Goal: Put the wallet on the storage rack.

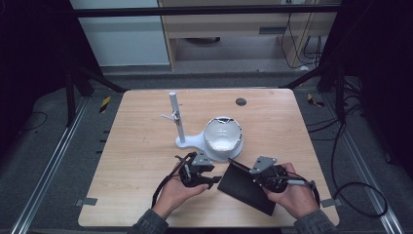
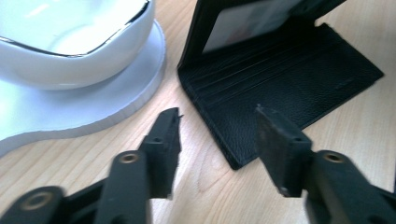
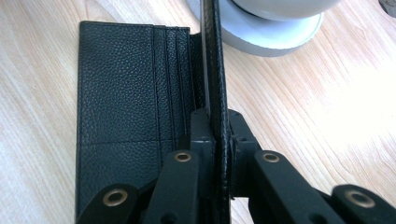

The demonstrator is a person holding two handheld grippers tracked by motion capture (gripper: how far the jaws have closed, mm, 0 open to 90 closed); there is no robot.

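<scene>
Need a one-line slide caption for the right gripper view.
Right gripper shut on the raised flap of an open black wallet lying on the table, beside a white stand.

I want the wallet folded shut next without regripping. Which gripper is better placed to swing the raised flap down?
Right. The right gripper is already shut on the wallet's upright flap, so it could probably just swing it over. The left gripper is open beside the flat half, gripping nothing.

The wallet's (image 2: 280, 88) raised flap runs off the left gripper view's top edge, its window blurred
</scene>
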